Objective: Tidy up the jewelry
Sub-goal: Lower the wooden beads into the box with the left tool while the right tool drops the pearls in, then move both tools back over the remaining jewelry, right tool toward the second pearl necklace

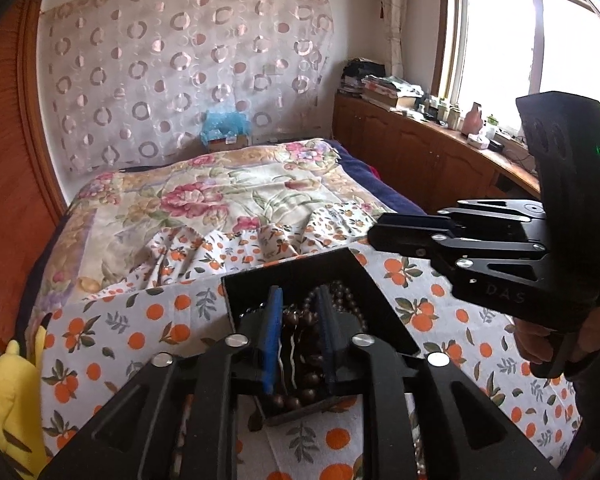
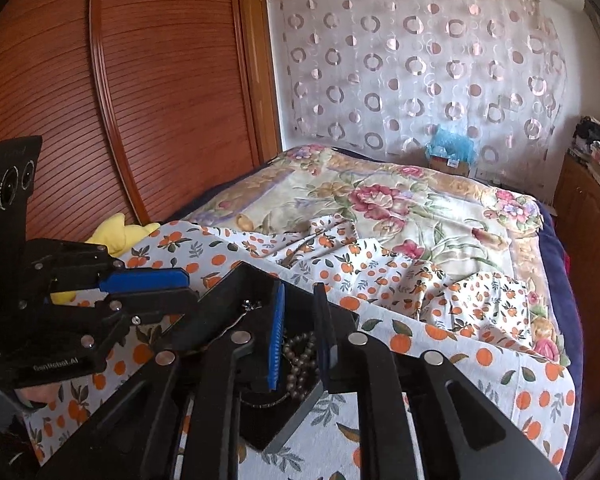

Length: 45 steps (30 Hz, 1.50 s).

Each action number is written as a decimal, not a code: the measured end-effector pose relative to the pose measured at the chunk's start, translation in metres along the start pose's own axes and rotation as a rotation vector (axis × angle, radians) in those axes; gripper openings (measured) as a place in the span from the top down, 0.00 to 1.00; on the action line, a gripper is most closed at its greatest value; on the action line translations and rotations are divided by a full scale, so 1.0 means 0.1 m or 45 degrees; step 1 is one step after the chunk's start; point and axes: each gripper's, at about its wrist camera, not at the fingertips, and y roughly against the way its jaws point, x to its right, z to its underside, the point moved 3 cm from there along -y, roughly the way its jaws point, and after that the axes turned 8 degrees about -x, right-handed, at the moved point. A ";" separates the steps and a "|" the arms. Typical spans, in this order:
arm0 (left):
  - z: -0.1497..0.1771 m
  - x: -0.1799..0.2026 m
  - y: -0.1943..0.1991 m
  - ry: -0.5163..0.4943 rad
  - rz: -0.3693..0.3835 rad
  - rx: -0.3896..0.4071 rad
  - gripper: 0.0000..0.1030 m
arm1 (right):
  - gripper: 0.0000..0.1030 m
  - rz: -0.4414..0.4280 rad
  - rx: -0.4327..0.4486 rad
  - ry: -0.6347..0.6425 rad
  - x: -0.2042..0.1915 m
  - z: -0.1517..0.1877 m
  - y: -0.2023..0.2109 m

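Observation:
A black open box (image 1: pixel 352 276) lies on the orange-print cloth on the bed, with brown bead strings (image 1: pixel 300 320) and a thin chain inside. My left gripper (image 1: pixel 299 308) is open above the box, its blue-padded fingers either side of the beads, holding nothing. In the right wrist view the same box (image 2: pixel 236 284) holds the beads (image 2: pixel 300 356) and a silver chain (image 2: pixel 240 314). My right gripper (image 2: pixel 302 312) is open over the box, empty. From the left wrist view the right gripper (image 1: pixel 374 234) hovers just right of the box.
The orange-print cloth (image 1: pixel 440 308) covers the near bed, with a floral quilt (image 1: pixel 220 196) beyond. A yellow plush toy (image 1: pixel 8 400) lies at the left edge. A wooden wardrobe (image 2: pixel 120 100) stands left, and a cluttered wooden cabinet (image 1: pixel 420 140) runs under the window.

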 end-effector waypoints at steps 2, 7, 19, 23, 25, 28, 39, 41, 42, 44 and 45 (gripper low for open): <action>0.07 0.01 0.07 0.000 -0.004 0.007 0.76 | 0.84 0.010 0.006 -0.005 -0.01 0.06 0.08; 0.35 0.06 0.20 -0.009 -0.010 -0.011 0.75 | 0.84 0.031 -0.004 -0.017 -0.12 0.35 0.26; 1.11 0.24 0.54 -0.031 -0.018 -0.044 0.58 | 0.84 0.106 -0.113 -0.008 -0.56 1.40 0.52; 1.28 0.29 0.59 -0.041 -0.032 -0.055 0.46 | 0.84 0.093 -0.164 -0.020 -0.60 1.61 0.51; 1.38 0.32 0.60 -0.049 -0.045 -0.067 0.42 | 0.77 0.102 -0.211 -0.011 -0.62 1.69 0.45; 1.50 0.34 0.58 -0.053 -0.059 -0.085 0.37 | 0.76 0.109 -0.262 0.006 -0.65 1.83 0.38; 1.74 0.32 0.45 -0.011 -0.034 -0.172 0.31 | 0.74 0.134 -0.326 0.082 -0.80 1.87 0.23; 1.75 0.34 0.44 -0.014 -0.031 -0.177 0.31 | 0.74 0.138 -0.331 0.091 -0.80 1.85 0.23; 1.76 0.35 0.44 -0.016 -0.033 -0.177 0.31 | 0.74 0.142 -0.330 0.094 -0.79 1.85 0.23; 1.77 0.37 0.44 -0.018 -0.027 -0.179 0.31 | 0.75 0.168 -0.323 0.083 -0.75 1.85 0.24; 1.78 0.38 0.43 -0.017 -0.021 -0.182 0.31 | 0.87 0.169 -0.324 0.073 -0.73 1.85 0.25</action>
